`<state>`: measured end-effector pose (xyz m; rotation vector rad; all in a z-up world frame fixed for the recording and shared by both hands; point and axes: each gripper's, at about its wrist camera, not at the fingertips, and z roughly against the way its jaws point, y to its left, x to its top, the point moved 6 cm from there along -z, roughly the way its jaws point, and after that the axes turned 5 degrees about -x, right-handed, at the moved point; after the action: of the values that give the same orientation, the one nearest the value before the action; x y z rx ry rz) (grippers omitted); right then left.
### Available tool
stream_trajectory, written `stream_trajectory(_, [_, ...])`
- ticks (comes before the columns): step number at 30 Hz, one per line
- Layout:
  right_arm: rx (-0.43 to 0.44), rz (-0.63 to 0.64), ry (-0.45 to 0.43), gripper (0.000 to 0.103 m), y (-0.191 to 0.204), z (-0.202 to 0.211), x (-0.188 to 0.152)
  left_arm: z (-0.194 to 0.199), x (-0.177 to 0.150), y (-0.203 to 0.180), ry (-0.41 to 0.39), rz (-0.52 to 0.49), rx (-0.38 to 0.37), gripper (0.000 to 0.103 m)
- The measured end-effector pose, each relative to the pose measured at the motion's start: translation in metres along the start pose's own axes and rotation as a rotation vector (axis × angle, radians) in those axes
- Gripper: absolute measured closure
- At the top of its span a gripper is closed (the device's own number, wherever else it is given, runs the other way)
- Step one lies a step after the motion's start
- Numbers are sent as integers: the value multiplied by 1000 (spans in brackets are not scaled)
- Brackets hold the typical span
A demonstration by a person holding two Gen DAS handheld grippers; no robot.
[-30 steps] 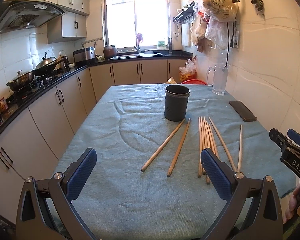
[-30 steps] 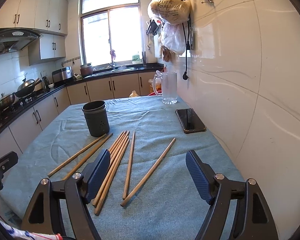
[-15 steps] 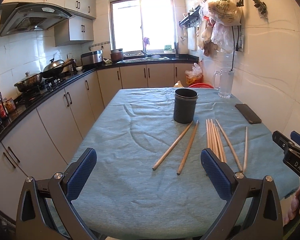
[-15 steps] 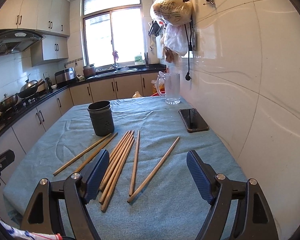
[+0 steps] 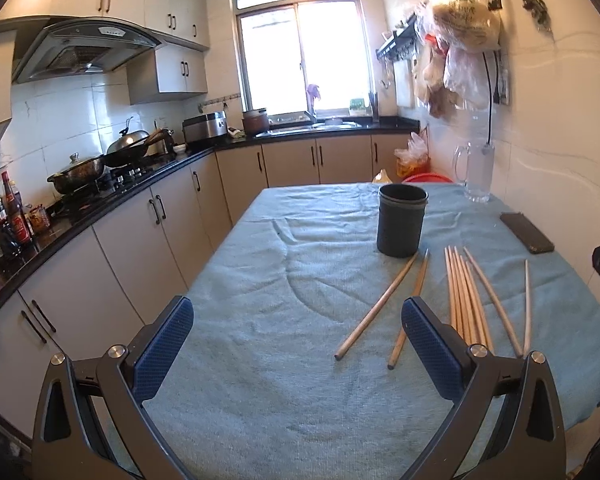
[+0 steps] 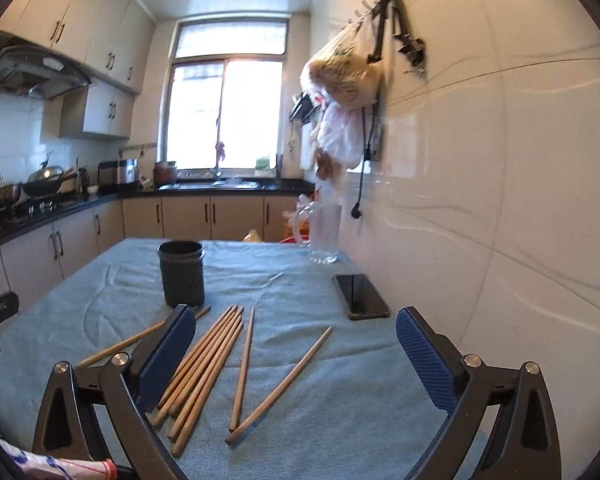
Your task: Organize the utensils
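Several wooden chopsticks lie loose on the blue-green tablecloth, just in front of a dark cylindrical holder that stands upright. In the right wrist view the chopsticks fan out below the holder. My left gripper is open and empty, held above the near part of the table, left of the chopsticks. My right gripper is open and empty, above the near ends of the chopsticks.
A black phone lies near the wall on the right. A glass jug stands at the far right of the table. The tiled wall runs close along the right edge. Kitchen cabinets line the left.
Both grippers have risen and tilted upward, so the table sits lower in both views. The chopsticks and holder have not moved.
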<state>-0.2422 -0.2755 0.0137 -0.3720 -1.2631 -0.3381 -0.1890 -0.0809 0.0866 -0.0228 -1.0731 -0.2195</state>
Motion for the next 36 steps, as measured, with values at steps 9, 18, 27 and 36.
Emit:
stream_trajectory(9, [45, -5, 182, 1, -1, -45, -20, -45, -9, -17, 135, -55, -74, 0])
stream_trajectory(18, [25, -35, 373, 3, -20, -94, -52, -98, -12, -30, 253, -115, -125, 0])
stream_trajectory(27, [32, -67, 488, 8, -33, -130, -67, -138, -8, -31, 330, -141, -158, 0])
stream_trajectory(36, [129, -145, 600, 20, -39, -154, -77, -193, 10, -15, 420, -103, -244, 0])
